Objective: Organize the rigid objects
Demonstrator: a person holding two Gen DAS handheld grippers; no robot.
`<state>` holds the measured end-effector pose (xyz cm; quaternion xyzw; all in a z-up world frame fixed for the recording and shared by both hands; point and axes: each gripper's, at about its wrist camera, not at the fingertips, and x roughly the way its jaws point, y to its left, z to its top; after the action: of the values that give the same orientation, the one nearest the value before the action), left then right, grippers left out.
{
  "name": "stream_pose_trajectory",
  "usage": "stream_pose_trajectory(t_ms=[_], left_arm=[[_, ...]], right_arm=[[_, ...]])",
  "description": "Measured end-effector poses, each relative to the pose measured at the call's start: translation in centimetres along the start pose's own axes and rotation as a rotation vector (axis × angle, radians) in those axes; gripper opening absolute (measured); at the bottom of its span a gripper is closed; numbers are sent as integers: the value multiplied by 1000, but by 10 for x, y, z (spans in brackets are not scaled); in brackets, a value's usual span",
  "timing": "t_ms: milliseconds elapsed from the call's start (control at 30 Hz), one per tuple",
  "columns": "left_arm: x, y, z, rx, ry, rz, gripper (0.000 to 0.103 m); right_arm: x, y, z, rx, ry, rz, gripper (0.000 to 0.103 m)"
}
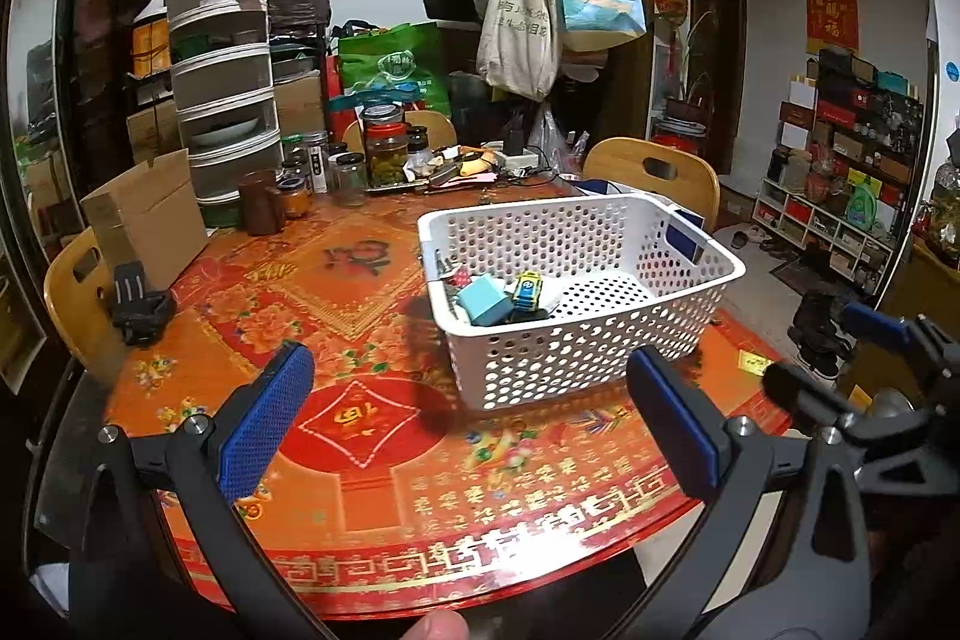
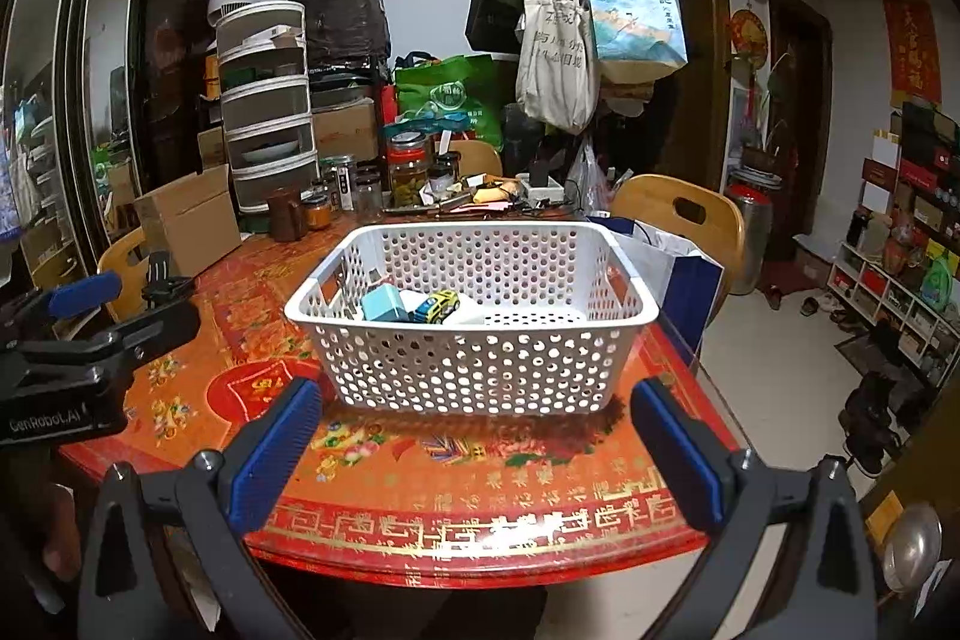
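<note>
A white perforated basket (image 1: 600,340) stands on the red patterned table (image 1: 360,460); it also shows in the right wrist view (image 2: 480,370). Inside lie a light blue box (image 1: 485,301) (image 2: 384,305), a yellow and blue toy car (image 1: 527,291) (image 2: 437,307) and other small items, partly hidden by the basket wall. My left gripper (image 1: 465,388) is open and empty, held over the table just before the basket. My right gripper (image 2: 474,421) is open and empty in front of the basket's near wall. The right gripper also shows at the right edge of the left wrist view (image 1: 870,340).
A black clip-like object (image 1: 141,307) and a cardboard box (image 1: 147,220) sit at the table's left. Jars (image 1: 384,148), a stacked white container (image 1: 225,88) and clutter fill the far side. Wooden chairs (image 1: 660,178) and a coat rack with bags (image 1: 528,10) stand behind.
</note>
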<state>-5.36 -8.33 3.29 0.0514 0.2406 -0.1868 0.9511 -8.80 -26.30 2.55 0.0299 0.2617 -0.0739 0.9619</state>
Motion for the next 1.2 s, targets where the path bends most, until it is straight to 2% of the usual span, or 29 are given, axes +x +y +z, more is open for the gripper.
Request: stream_pose_trajectory(t_ms=[167,400,1200], left_arm=[[6,-6,3,-5,3,20,103],[19,8,5,-35,21,26,103],[20,6,1,-33,23,35,103]], right_arm=[[7,-6,0,20,14,8,102],[8,-5,2,18,19,5,102],[7,-1,1,3,19,14,102]])
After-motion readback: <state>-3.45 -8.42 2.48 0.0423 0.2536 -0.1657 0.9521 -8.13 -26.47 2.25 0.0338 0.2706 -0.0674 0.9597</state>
